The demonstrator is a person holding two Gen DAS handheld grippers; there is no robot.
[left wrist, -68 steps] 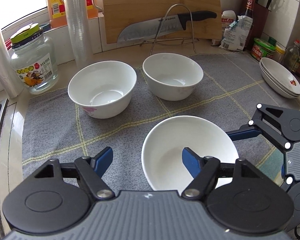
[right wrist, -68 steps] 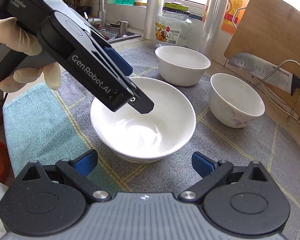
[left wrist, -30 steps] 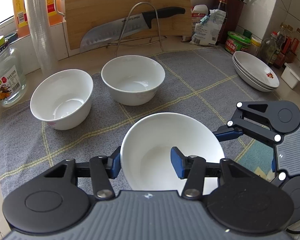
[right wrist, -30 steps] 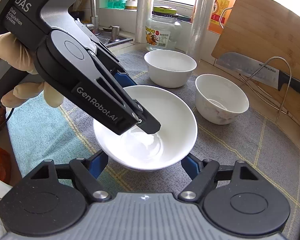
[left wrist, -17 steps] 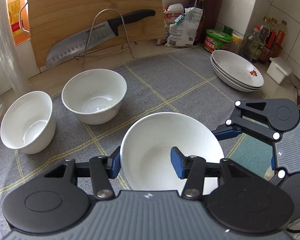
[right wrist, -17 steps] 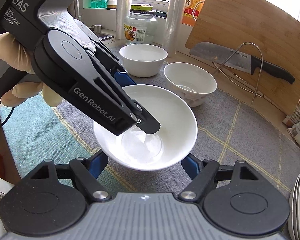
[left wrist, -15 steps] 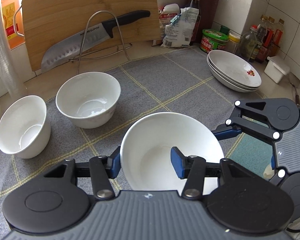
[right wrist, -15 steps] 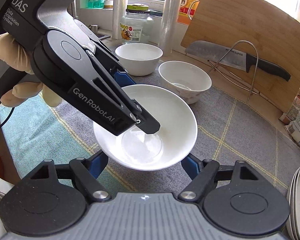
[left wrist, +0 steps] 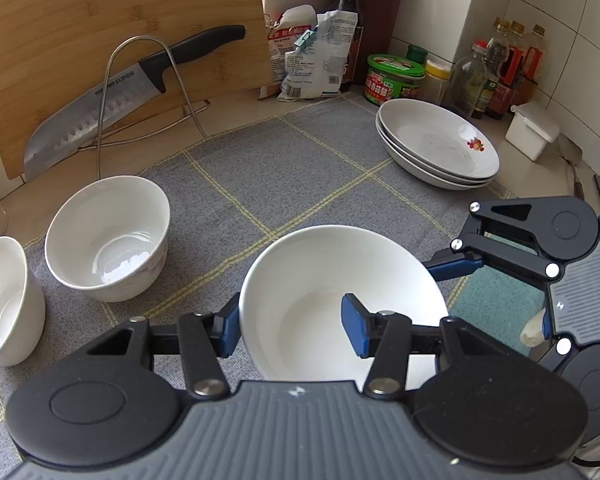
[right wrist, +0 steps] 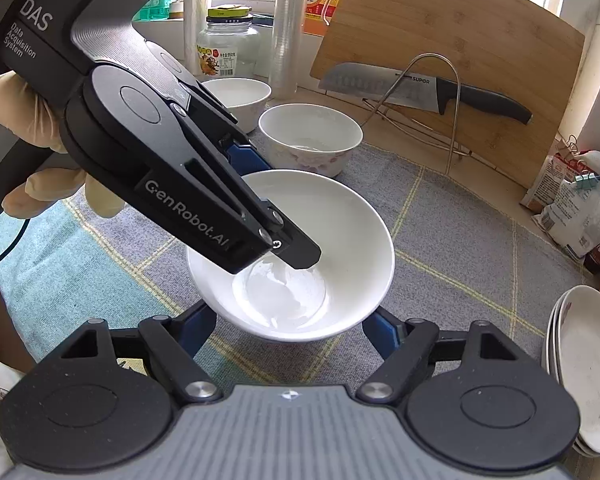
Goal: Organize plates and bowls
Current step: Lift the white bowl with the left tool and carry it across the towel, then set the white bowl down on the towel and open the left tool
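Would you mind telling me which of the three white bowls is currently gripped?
The wide, shallow bowl nearest the cameras: the left gripper clamps its rim, unlike the two deeper bowls standing free on the mat.

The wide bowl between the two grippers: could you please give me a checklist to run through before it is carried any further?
1. Left gripper on the wide bowl: one finger inside the rim, one outside, shut. Ok.
2. Right gripper: pads against the bowl's lower wall on both sides. Ok.
3. Bowl empty, nothing to spill: ok.
4. Bowl lifted off the grey mat: cannot tell.
5. Mat between the bowl and the plate stack is bare: ok.
6. Two small bowls stand well off to the side: ok.
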